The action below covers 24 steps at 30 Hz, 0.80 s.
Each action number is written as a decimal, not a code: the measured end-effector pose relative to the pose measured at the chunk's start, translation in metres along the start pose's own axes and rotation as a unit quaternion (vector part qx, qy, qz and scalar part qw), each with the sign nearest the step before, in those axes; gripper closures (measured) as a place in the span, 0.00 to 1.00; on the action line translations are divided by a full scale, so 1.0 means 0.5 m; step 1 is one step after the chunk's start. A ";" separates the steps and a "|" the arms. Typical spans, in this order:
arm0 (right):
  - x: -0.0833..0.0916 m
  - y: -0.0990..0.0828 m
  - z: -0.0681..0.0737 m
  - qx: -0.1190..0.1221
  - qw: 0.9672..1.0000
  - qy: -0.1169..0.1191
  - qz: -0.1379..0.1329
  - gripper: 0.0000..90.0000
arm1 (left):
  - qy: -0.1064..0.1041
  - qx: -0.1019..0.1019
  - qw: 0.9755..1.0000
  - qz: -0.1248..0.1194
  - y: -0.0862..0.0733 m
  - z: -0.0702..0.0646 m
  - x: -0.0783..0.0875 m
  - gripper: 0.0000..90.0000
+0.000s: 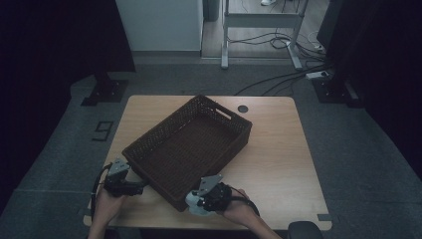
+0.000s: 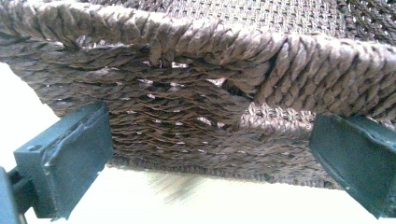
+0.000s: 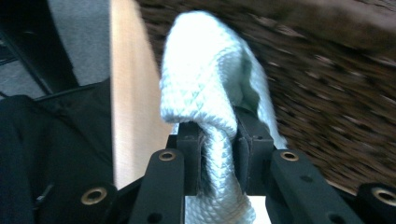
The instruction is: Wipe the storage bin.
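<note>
A dark brown woven basket [image 1: 149, 135] lies at an angle across the wooden table [image 1: 278, 149], and its inside looks bare. My left gripper [image 1: 141, 187] is at the basket's near left side. Its jaws stand wide open in front of the basket wall [image 2: 187, 116], just below a handle cut-out [image 2: 233, 91], with the black fingers [image 2: 70, 158] apart from the weave. My right gripper [image 1: 193, 201] is at the basket's near corner, shut on a pale quilted cloth [image 3: 210, 79] that bulges up past the pads. The basket [image 3: 336, 93] is blurred behind the cloth.
A round cable hole [image 1: 242, 108] sits in the tabletop behind the basket. The table's near edge runs just below both hands. A metal desk frame [image 1: 259, 22] and cables [image 1: 278, 74] stand on the floor beyond. Dark fabric [image 3: 46, 140] fills the left of the right gripper view.
</note>
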State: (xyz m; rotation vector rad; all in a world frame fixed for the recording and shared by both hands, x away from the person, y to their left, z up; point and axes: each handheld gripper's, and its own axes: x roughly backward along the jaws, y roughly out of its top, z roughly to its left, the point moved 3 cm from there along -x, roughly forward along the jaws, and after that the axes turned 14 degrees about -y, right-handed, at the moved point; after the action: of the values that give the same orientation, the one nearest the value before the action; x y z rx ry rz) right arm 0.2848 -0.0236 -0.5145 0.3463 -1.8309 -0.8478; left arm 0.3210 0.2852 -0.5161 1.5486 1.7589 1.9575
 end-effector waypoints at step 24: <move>0.014 -0.048 -0.115 -0.065 0.995 -0.073 0.022 0.81 | 0.000 -0.001 1.000 -0.002 -0.001 0.001 0.000 0.00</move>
State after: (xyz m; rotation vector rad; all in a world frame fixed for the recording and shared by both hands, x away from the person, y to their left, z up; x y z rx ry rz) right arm 0.3301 -0.0671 -0.5144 0.1633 -1.8994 -0.9773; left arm 0.3212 0.2855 -0.5165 1.5440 1.7586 1.9556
